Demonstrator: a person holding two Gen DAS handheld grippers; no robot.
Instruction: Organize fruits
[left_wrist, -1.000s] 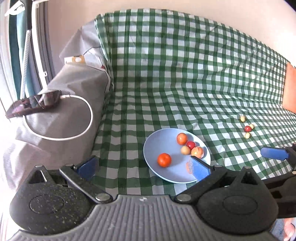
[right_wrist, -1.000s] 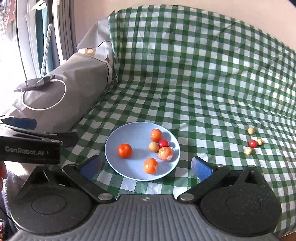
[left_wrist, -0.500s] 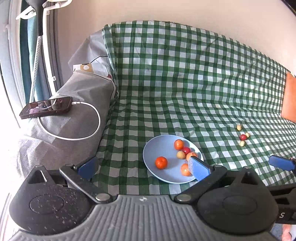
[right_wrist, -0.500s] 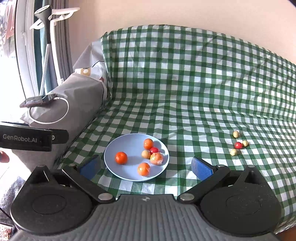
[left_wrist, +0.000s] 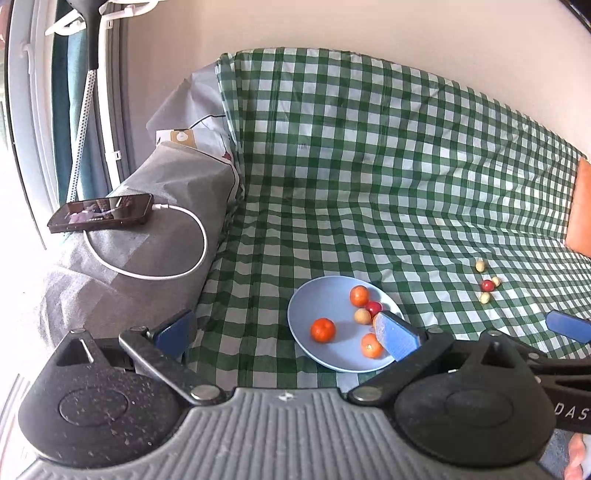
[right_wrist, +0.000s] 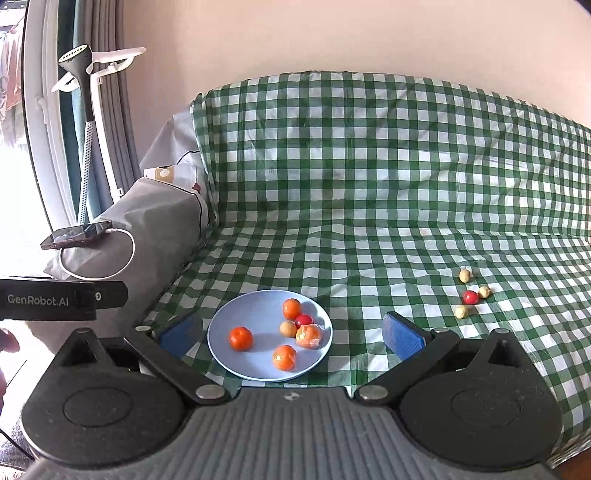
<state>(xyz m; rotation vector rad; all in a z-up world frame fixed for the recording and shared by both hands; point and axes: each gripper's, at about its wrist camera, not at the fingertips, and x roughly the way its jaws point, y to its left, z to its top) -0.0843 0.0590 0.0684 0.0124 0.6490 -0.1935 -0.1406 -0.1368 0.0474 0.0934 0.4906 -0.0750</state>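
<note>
A light blue plate (right_wrist: 225, 325) (left_wrist: 306, 306) sits on a sofa seat covered with green checked cloth (right_wrist: 369, 236). It holds several orange fruits (right_wrist: 241, 338), one wrapped in clear film (right_wrist: 308, 336), a small red fruit (right_wrist: 304, 319) and a tan one (right_wrist: 288, 328). A loose cluster lies to the right on the cloth: a red fruit (right_wrist: 470, 297) (left_wrist: 487, 285) and three tan ones (right_wrist: 464, 275). My right gripper (right_wrist: 291, 334) is open and empty, well back from the plate. My left gripper (left_wrist: 286, 332) is open and empty too, its right pad overlapping the plate's edge in view.
A grey-covered sofa arm (left_wrist: 159, 236) at left carries a phone (left_wrist: 101, 213) on a white cable. A garment steamer (right_wrist: 86, 110) stands by the window. An orange cushion (left_wrist: 580, 206) is at far right. The checked backrest rises behind the seat.
Both grippers have pulled back and up from the plate; the fruits look smaller and more of the backrest and wall shows. The fruits have not moved.
</note>
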